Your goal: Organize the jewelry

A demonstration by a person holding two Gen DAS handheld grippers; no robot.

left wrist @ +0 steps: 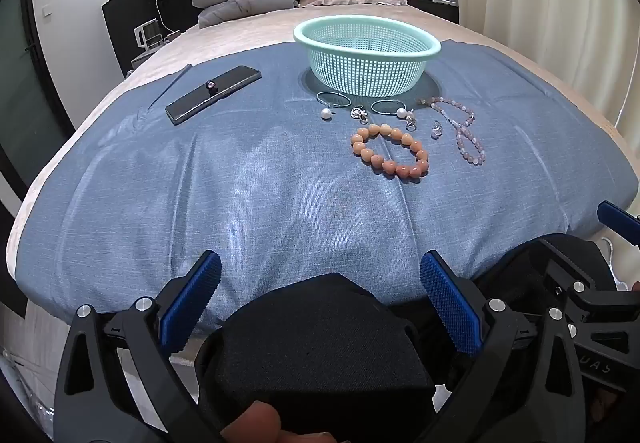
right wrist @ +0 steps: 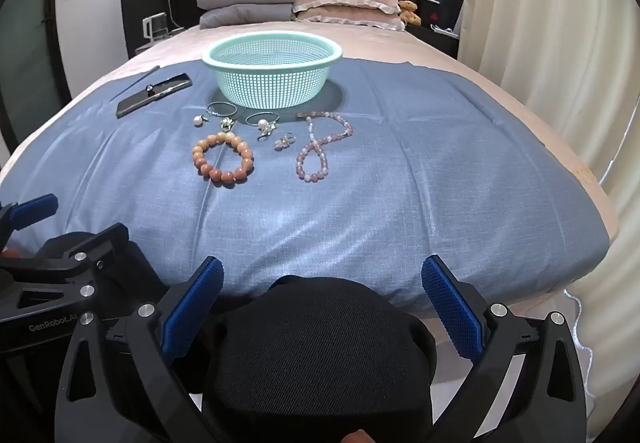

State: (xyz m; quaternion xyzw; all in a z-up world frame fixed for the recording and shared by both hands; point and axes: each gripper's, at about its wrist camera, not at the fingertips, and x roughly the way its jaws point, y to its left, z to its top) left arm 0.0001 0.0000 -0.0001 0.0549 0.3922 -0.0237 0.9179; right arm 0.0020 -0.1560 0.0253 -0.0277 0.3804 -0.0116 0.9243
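Your bed [right wrist: 460, 55] fills the room ahead of you, with grey and pink pillows [right wrist: 296, 1] stacked at the dark headboard and a cream curtain [right wrist: 540, 43] hanging along the right side. Over the near part of the bed lies a blue cloth [right wrist: 400, 171], and all the jewelry sits on it.

At the far edge of that cloth stands the mint mesh basket [right wrist: 272, 73], upright, with nothing visible inside. Off to its left a dark phone [left wrist: 214, 93] lies flat with a small bead-like piece resting on top.

Just in front of the basket you have the orange bead bracelet [right wrist: 223, 159], a closed ring of large beads, and to its right, apart from it, the pink bead strand [right wrist: 318, 147] looped on itself. Between these and the basket sit two thin hoop earrings [left wrist: 334, 98] with pearls and a few small silver pieces [right wrist: 285, 141], close together; their exact shapes are too small to tell.

Your left gripper [left wrist: 320, 295] hangs at the near edge of the bed, jaws spread wide and holding nothing. Your right gripper [right wrist: 322, 299] sits just beside it, jaws likewise released, both well short of the jewelry.
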